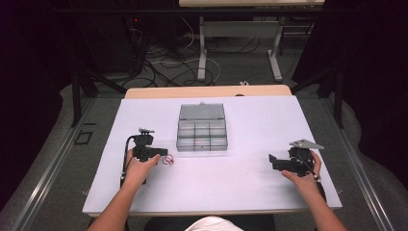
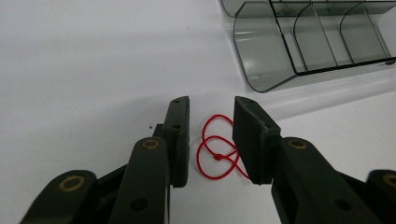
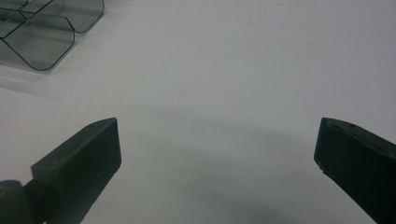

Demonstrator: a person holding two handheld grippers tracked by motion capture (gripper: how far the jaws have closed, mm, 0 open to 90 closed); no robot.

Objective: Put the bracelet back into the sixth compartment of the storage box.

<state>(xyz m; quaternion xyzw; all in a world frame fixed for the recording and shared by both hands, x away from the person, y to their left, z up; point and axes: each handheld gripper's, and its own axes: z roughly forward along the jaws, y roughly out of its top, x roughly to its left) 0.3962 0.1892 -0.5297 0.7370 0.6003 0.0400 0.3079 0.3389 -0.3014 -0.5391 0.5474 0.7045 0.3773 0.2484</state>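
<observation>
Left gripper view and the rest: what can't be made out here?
- Red string, left gripper view: its right loops run behind the right jaw pad of the left gripper, so contact cannot be told.
- Clear compartment box, left gripper view: cut off by the top and right edges.
- Same box, high view: too small to tell what the compartments hold.
- Right gripper, right gripper view: both jaws cut off by the bottom edge.
</observation>
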